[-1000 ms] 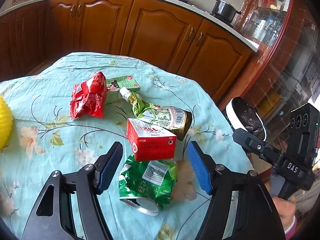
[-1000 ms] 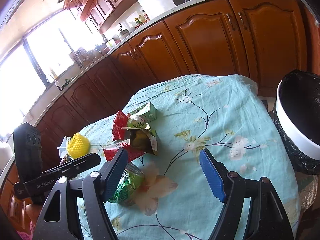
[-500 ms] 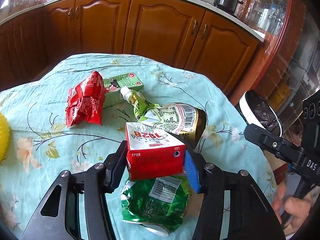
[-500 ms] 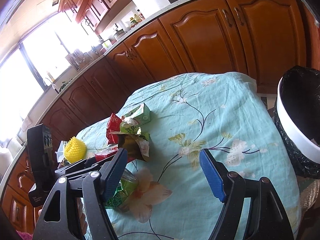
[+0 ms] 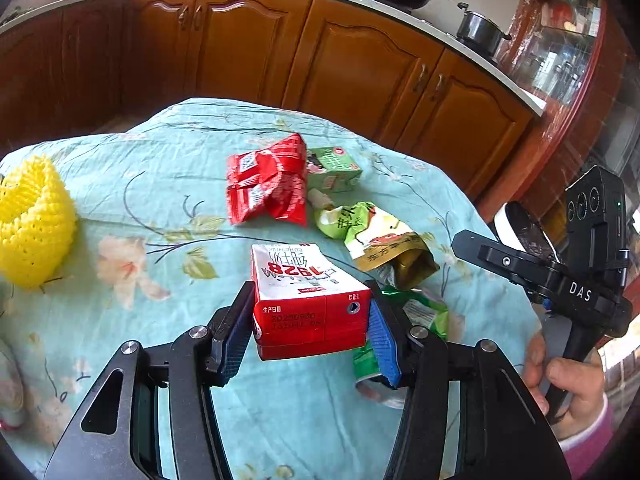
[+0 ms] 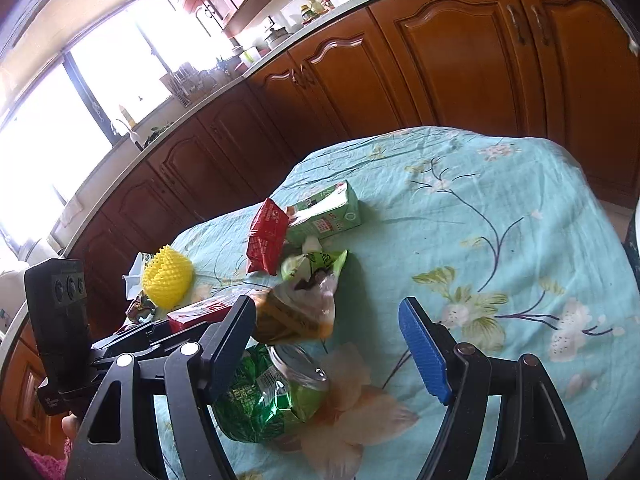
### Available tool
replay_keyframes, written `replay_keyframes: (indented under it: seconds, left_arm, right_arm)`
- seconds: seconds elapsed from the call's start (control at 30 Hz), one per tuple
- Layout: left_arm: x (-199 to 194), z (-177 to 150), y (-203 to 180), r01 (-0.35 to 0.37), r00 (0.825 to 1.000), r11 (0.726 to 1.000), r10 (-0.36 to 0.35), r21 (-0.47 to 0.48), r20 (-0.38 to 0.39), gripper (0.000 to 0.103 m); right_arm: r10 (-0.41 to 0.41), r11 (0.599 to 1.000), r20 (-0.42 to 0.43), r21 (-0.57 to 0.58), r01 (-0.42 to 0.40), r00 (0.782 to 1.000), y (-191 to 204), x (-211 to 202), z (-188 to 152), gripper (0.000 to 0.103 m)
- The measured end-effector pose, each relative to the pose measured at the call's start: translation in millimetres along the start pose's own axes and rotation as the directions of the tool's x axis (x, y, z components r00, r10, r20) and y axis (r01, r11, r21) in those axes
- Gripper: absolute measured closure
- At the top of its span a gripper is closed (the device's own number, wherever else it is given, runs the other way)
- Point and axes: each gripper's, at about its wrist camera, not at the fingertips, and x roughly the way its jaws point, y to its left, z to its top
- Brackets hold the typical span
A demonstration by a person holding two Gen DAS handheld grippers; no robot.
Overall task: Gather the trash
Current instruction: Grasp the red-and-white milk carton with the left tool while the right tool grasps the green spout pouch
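Now the left gripper — spread a second ago — pinches the red carton; right gripper stays spread.

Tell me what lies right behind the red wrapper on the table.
Behind the red wrapper lies a green carton on its side, touching it. The wrapper covers the carton's near end in the left wrist view, so whatever is under there cannot be seen.

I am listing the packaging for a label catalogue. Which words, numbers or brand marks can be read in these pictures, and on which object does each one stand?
"1928": upside down on the red and white milk carton.
"DAS": white letters on the black right gripper, seen in the left wrist view.
Carton's stamped date: too faint to read.
Chinese print on the red crinkled snack bag, small green drink carton, green and gold pouch and crushed green can: too small or blurred.
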Motion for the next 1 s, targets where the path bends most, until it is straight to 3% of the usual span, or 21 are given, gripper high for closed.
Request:
replay_keyframes:
  seconds: [0.27, 0.43, 0.5, 0.57, 0.73, 0.83, 0.93, 1.0]
  left_arm:
    - [3.6, -10.9, 16.7, -0.017, 1.000, 1.000, 0.016, -0.019, -0.011, 0.051]
    - [8.3, -14.6, 20.3, -0.020, 0.999, 1.000, 0.019, -0.022, -0.029, 0.051]
    - [10.5, -14.6, 20.7, -0.021, 0.999, 0.999, 0.020, -0.024, -0.042, 0.051]
    - [11.4, -14.9, 21.0, -0.025, 0.999, 0.999, 0.024, -0.023, -0.048, 0.051]
    - [17.7, -12.2, 22.4, -0.047, 0.996, 0.998, 0.045, -0.037, -0.072, 0.050]
    - [23.1, -9.6, 22.0, -0.063, 0.994, 0.997, 0.059, -0.046, -0.091, 0.050]
    - [28.4, -4.9, 19.4, -0.079, 0.992, 0.995, 0.073, -0.054, -0.105, 0.041]
    - [29.7, -0.8, 16.9, -0.083, 0.992, 0.995, 0.077, -0.056, -0.095, 0.040]
  right_arm:
    - [0.027, 1.000, -0.070, -0.005, -0.028, 0.997, 16.2, 38.0, 7.2, 0.027]
    - [0.005, 0.998, -0.067, -0.058, -0.009, 0.998, 33.4, 49.1, 16.7, 0.028]
    - [-0.022, 0.995, -0.065, -0.101, 0.016, 0.998, 41.1, 52.4, 19.3, 0.038]
    - [-0.038, 0.992, -0.080, -0.123, 0.028, 0.996, 44.7, 60.4, 20.2, 0.055]
    - [-0.076, 0.989, -0.122, -0.138, 0.059, 0.990, 42.9, 77.3, 18.7, 0.080]
    - [-0.080, 0.989, -0.137, -0.138, 0.061, 0.987, 41.9, 81.0, 15.5, 0.092]
    - [-0.072, 0.989, -0.136, -0.135, 0.053, 0.988, 42.9, 79.5, 12.8, 0.099]
    - [-0.069, 0.989, -0.131, -0.138, 0.051, 0.989, 43.3, 75.8, 11.7, 0.099]
